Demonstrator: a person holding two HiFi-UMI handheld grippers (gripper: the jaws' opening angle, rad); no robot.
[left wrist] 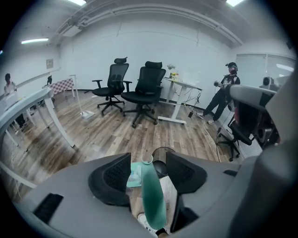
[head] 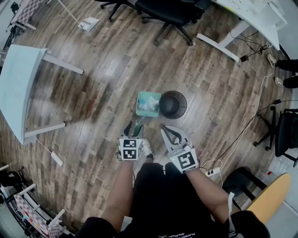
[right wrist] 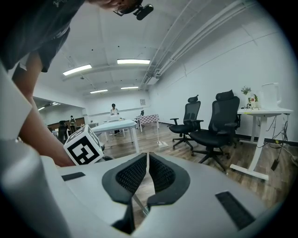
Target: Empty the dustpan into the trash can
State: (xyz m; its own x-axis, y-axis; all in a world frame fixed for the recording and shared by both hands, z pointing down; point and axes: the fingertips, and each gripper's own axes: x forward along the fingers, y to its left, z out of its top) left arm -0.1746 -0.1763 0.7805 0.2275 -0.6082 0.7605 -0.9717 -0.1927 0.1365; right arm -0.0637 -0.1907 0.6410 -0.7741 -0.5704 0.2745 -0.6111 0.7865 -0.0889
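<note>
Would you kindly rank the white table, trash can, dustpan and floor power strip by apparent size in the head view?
1. white table
2. trash can and dustpan, about alike, so unranked
3. power strip

Wood floor (head: 98,88) open L of side-by-side dustpan (head: 148,103) & trash can (head: 173,104), white table (head: 16,83) far L, chair (head: 167,11) & desk (head: 251,14) beyond

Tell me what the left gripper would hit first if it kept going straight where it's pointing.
Most likely the green dustpan handle. It already stands between the open jaws of the left gripper, though depth there is hard to judge.
</note>
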